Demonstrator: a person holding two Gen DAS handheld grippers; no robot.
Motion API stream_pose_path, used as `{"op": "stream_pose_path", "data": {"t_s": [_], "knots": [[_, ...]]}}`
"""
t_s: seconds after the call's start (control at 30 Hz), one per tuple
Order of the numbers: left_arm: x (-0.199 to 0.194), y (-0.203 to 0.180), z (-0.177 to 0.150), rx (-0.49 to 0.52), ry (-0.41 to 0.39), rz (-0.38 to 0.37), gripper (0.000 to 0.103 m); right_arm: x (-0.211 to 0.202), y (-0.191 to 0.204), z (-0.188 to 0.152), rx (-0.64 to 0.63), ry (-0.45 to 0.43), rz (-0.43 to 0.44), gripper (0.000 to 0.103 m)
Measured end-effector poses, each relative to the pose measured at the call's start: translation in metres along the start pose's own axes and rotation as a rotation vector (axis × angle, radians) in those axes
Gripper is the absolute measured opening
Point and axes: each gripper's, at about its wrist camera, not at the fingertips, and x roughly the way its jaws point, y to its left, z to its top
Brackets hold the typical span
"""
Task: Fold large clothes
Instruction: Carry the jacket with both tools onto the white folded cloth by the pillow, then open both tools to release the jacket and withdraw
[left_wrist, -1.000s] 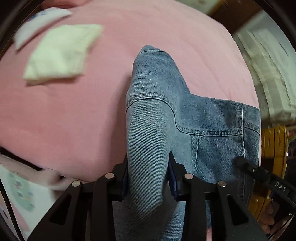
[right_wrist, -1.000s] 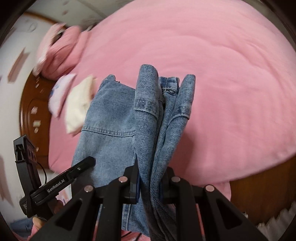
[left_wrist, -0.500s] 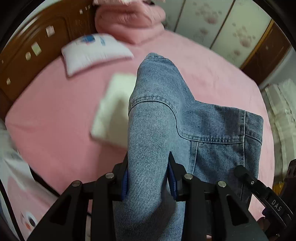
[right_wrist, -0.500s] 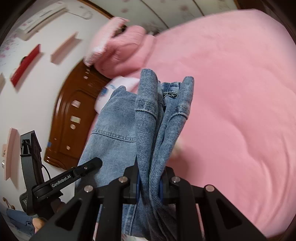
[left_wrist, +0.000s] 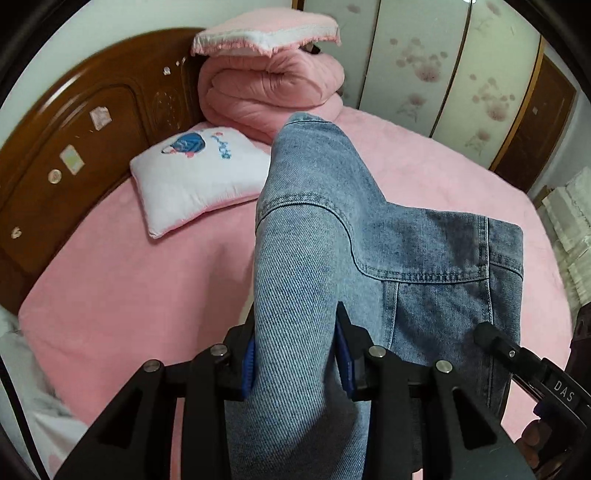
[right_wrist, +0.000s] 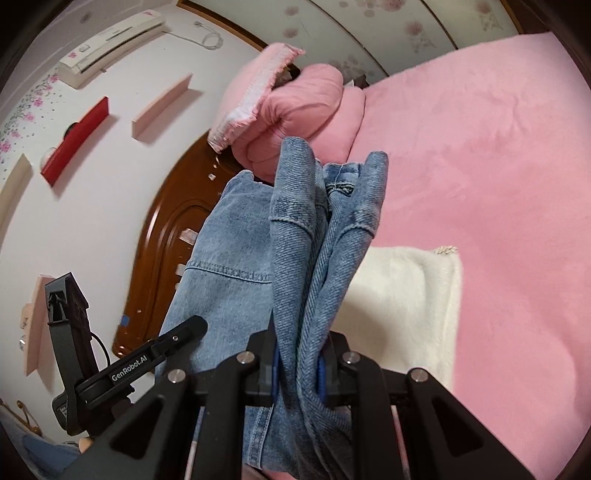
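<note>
A folded blue denim garment (left_wrist: 406, 266) hangs between my two grippers above the pink bed (left_wrist: 129, 280). My left gripper (left_wrist: 295, 354) is shut on a thick fold of the denim. My right gripper (right_wrist: 299, 365) is shut on several bunched layers of the same denim (right_wrist: 229, 266). The right gripper's body shows at the lower right of the left wrist view (left_wrist: 532, 369); the left gripper's body shows at the lower left of the right wrist view (right_wrist: 147, 358). The fingertips are hidden by cloth.
A folded cream garment (right_wrist: 402, 306) lies on the bed below the denim. A white pillow (left_wrist: 195, 177) and a folded pink quilt (left_wrist: 269, 92) sit by the wooden headboard (left_wrist: 74, 147). Sliding wardrobe doors (left_wrist: 424, 66) stand behind the bed.
Both grippers have tilted up with the denim held fast. The views swung from the bed surface up to the headboard, pillow, quilt and walls.
</note>
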Motion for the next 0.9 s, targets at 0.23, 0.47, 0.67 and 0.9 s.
{"op": "stream_pose_path", "data": {"t_s": [0.23, 0.47, 0.67, 0.9], "knots": [[0.186, 0.027, -0.082, 0.028, 0.195, 0.228, 0.058, 0.128, -0.124, -0.054, 0.060, 0.192, -0.367, 0.039], [0.172, 0.028, -0.111, -0.046, 0.016, 0.191, 0.086, 0.095, -0.169, -0.085, 0.177, 0.093, -0.255, 0.086], [0.158, 0.041, -0.127, -0.267, 0.079, 0.153, 0.090, 0.073, -0.154, -0.096, 0.058, 0.175, -0.347, 0.093], [0.122, 0.016, -0.187, -0.369, 0.290, 0.170, 0.090, -0.002, -0.179, -0.161, -0.061, 0.418, -0.618, 0.096]]}}
